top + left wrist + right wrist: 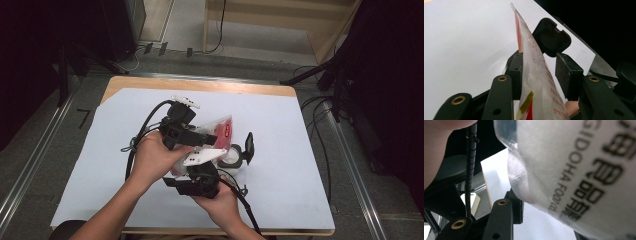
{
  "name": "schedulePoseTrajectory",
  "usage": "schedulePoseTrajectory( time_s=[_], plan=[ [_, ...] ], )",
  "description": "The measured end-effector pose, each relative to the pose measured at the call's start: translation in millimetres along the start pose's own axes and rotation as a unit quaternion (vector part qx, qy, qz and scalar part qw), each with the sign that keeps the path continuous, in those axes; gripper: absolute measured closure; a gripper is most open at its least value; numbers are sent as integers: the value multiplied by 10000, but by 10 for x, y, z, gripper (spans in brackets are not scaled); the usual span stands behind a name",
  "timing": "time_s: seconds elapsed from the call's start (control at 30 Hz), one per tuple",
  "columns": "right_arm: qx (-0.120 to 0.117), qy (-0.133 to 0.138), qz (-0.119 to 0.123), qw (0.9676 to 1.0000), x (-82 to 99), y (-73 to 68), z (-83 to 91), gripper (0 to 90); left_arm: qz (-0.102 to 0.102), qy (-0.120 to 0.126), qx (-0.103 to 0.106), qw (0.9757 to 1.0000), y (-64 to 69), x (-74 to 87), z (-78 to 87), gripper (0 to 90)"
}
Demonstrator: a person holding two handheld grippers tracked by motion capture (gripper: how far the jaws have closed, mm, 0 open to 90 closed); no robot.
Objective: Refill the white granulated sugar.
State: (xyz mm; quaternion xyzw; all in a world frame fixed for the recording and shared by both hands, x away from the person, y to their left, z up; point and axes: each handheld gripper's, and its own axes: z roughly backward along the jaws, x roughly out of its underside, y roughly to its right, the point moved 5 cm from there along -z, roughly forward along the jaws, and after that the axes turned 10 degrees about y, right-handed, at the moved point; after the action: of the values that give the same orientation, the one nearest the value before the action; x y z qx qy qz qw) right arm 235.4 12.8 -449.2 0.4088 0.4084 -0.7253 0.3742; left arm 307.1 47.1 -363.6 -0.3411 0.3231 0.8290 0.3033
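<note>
left tongs (544, 75): the bag stands between the jaws, lying against the left pad; a gap shows beside the right pad, so no pinch yet.
bag (220, 131): clear plastic with red print, held up over the middle of the white table cover (115, 150), between both hands.
right tongs (197, 182): just under the bag; in its own view the bag (574, 170) hangs close over the jaws, and i cannot tell whether they clamp it.
black lid (248, 146): standing open on a small white tub, just right of the bag.
step: likely steadying the bag to open or tip it.
next: needs a firm pinch near the bag's edge.
room: the cover is bare on both sides; the tub crowds the right.
</note>
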Motion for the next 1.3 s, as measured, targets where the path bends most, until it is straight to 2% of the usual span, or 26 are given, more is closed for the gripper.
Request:
schedulePoseTrajectory(
  time_s=[0.27, 0.4, 1.3],
  plan=[
    [-2, 30, -92, 10000, -21, 8, -1, 634, 29, 12, -7, 10000, 6, -31, -12, 614],
    [-7, 75, -136, 9999, -28, 6, 8, 632, -19, 3, 15, 10000, 16, -39, -19, 617],
    [-11, 64, -51, 10000, -18, -24, 7, 630, -38, 2, 15, 10000, 40, -38, -9, 617]
  ],
)
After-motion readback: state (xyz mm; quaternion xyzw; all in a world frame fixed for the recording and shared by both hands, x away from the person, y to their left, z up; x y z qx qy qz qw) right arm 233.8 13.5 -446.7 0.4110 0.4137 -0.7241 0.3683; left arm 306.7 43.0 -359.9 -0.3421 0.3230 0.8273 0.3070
